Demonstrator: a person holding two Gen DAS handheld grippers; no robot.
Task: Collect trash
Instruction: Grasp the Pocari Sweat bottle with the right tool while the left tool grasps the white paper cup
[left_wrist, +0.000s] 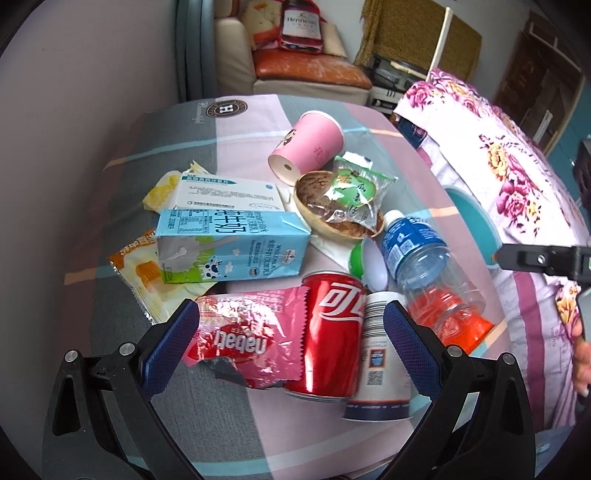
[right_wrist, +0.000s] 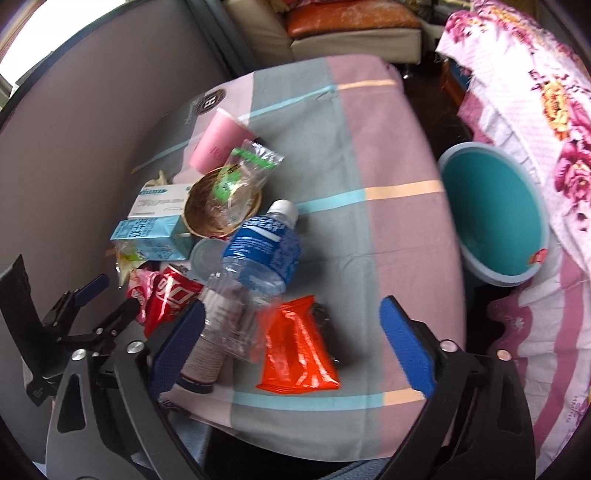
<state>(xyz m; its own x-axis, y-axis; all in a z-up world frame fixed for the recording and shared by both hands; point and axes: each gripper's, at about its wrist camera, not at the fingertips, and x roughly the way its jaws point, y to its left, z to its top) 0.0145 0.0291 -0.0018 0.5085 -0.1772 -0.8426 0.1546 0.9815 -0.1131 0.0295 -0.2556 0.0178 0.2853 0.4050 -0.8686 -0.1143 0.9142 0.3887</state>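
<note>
The surface (right_wrist: 388, 155) is a table draped in a cloth of grey and dusty-pink blocks crossed by thin turquoise and peach stripes, with a round dark emblem near its far edge. A heap of litter lies on its left part: a pink paper cup (left_wrist: 308, 146) on its side, a white carton box (left_wrist: 229, 194), a blue milk carton (left_wrist: 232, 245), a brown bowl (left_wrist: 332, 210) with a green clear wrapper in it, a blue-labelled plastic bottle (right_wrist: 264, 251), a red soda can (left_wrist: 328, 339), a pink snack wrapper (left_wrist: 247, 339) and an orange wrapper (right_wrist: 297, 350). The right part lies bare.
</note>
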